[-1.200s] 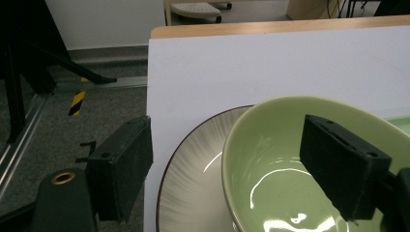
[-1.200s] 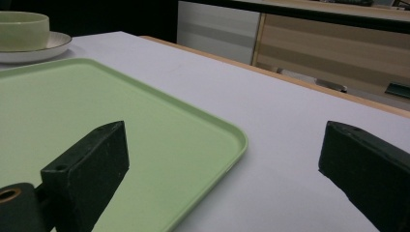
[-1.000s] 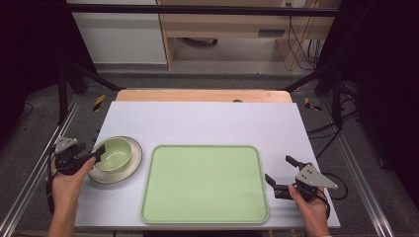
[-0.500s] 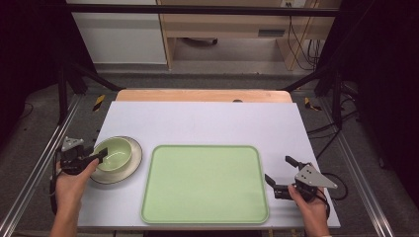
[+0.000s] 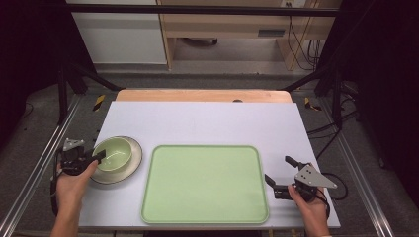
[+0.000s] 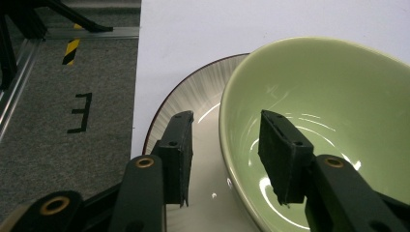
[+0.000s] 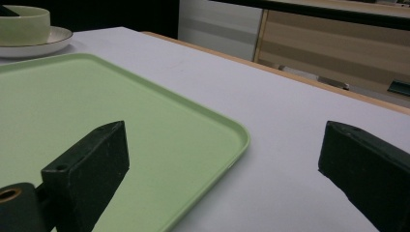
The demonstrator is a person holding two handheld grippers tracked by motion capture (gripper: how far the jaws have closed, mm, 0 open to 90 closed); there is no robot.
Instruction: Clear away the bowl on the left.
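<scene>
Left gripper [image 5: 96, 157]: I hold it at the table's left edge, its jaws parted and straddling the near wall of the green bowl [image 5: 114, 153]. From the left gripper view, one pad sits inside the bowl [image 6: 333, 130] and the other outside, over the plate [image 6: 193, 106], with a gap on either side of the wall, so nothing is clamped. Right gripper [image 5: 279, 173]: I hold it at the table's right front corner, jaws wide apart and gripping nothing; in the right gripper view one jaw hangs over the tray's corner and the other over bare table beside it.

Table [image 5: 207, 123]: a white top with a strip of bare wood along its far edge.

Tray [image 5: 205, 183]: pale green, rectangular with rounded corners and a raised rim, lying flat at the front centre of the table, between the two grippers. Its right rim lies just beside the right gripper; the same corner shows in the right gripper view [image 7: 145, 121].

Plate [image 5: 132, 163]: pale with a dark rim, just beside the tray's left edge but apart from it; fine radial streaks show on its rim.

Bowl: upright, seated on the plate, shifted toward the plate's left side. It also appears far off in the right gripper view [image 7: 24, 21], on its plate [image 7: 48, 41].
</scene>
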